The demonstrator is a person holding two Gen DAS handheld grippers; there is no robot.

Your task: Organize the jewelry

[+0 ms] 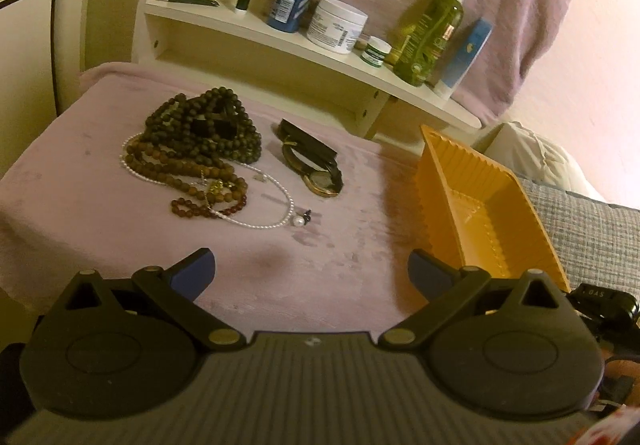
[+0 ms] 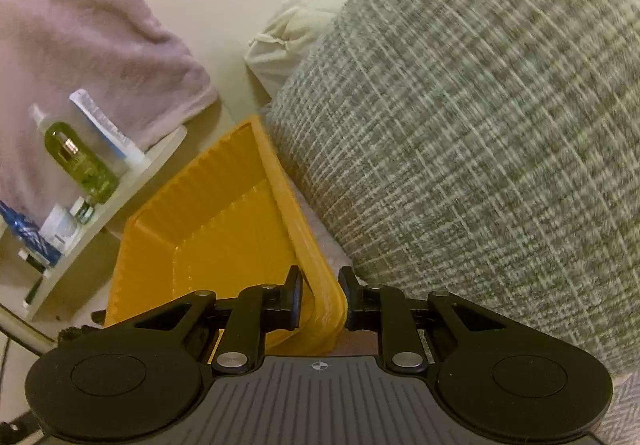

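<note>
Ribbed yellow plastic tray (image 2: 208, 213) gripped at its rim corner by the right gripper (image 2: 320, 299), left gripper (image 1: 311, 272) spread wide and empty, tangled brown bead necklaces (image 1: 200, 141) heaped on the lilac cloth (image 1: 72, 181) left of the tray

Legible text is found in one place only: the characters "BAS" are read on a small black device (image 1: 608, 299) just right of the left claw (image 1: 311, 277), at the frame edge. Label print on the shelf bottles and jars is seen but cannot be read.
</note>
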